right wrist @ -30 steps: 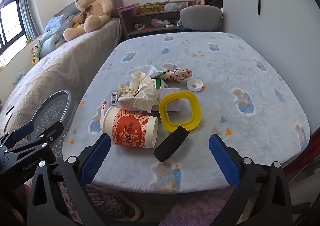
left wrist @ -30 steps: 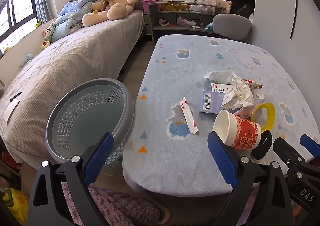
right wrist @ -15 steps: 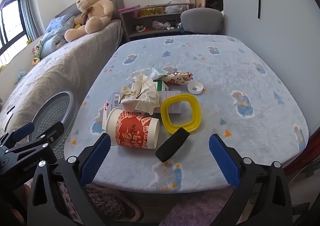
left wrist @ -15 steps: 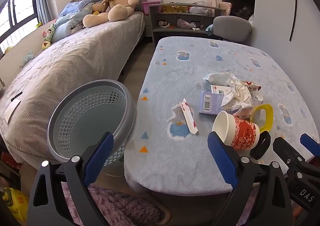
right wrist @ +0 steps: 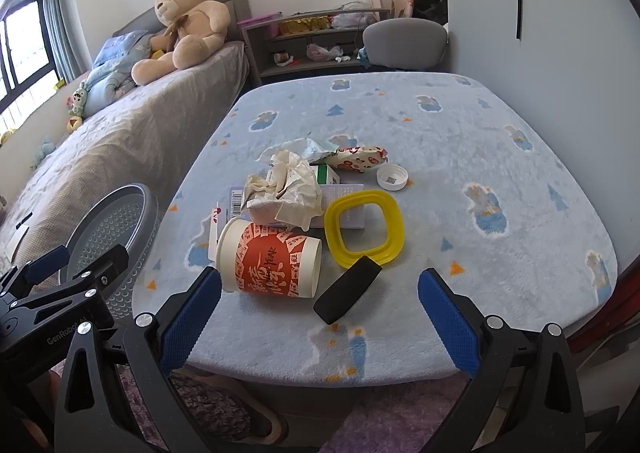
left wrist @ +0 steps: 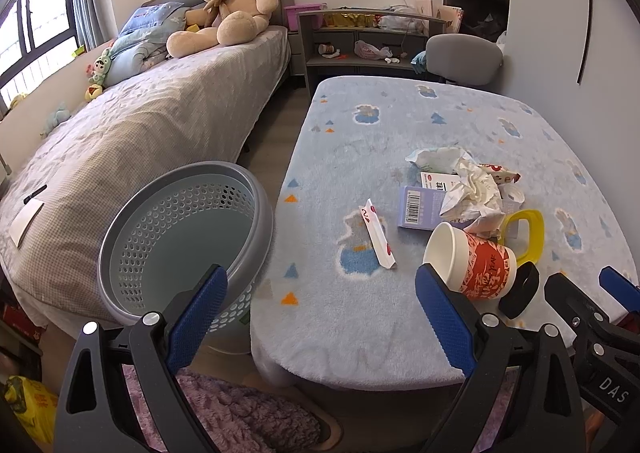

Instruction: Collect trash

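Left wrist view: left tool [left wrist: 320, 317] has its blue pads wide apart w/ nothing between them, held just off the near edge of the counter [left wrist: 360, 317]. Ahead-left of it, beside the counter's left edge, stands the grey perforated basket [left wrist: 120, 237], tilted toward the tool; no trash seen inside, though the bottom is partly hidden by the left pad. Floor gap runs between bed [left wrist: 140, 125] and counter beyond the basket. Ahead-right lies the trash cluster: paper cup [left wrist: 468, 261] on its side, mouth toward the tool, near the right pad; flat white wrapper strip [left wrist: 378, 233] straight ahead, apart from the rest; purple box [left wrist: 420, 207] w/ crumpled tissue [left wrist: 472, 193] on top.

Right wrist view: right tool [right wrist: 320, 317] also has pads spread w/ nothing held, just short of the near counter edge. Cup [right wrist: 272, 265] is ahead-left, close to the left pad; black block [right wrist: 347, 289] straight ahead btwn the pads' line, touching the yellow ring [right wrist: 392, 213] behind it. White cap [right wrist: 392, 177] and patterned wrapper [right wrist: 360, 159] sit farther ahead. Counter surface ahead-right of the tool is bare fleece out to the right edge. Left tool [right wrist: 60, 285] shows at far left, in front of the basket [right wrist: 116, 221].
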Available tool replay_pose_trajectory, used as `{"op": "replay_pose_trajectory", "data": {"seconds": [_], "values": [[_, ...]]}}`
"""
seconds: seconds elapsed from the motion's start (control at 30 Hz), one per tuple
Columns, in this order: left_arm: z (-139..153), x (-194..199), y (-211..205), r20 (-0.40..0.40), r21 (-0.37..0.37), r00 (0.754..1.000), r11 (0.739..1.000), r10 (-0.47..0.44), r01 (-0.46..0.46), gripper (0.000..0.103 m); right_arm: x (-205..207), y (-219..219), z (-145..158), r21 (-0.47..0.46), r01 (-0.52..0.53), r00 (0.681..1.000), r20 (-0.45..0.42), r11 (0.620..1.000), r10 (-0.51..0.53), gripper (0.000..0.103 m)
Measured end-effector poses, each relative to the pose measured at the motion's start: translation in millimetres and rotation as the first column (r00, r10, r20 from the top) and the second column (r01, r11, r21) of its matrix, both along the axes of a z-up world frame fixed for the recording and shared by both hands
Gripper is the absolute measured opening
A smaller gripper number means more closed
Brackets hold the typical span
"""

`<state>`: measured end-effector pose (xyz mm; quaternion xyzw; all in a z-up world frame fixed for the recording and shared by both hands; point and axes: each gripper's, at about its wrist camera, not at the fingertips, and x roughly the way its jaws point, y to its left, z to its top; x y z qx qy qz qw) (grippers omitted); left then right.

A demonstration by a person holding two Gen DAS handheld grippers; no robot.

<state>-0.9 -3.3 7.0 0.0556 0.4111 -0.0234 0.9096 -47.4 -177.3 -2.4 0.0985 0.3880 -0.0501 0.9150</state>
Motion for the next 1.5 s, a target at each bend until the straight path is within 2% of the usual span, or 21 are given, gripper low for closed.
{"op": "replay_pose_trajectory", "data": {"seconds": [1.5], "values": [[-2.6,-7.0,-4.3,0.01,0.015,1.0,1.0,-0.004,0.004,0.091,-0.3,-5.0,-3.2,-0.007,0.013,1.0,-0.005,1.0,-0.013,0.097]]}}
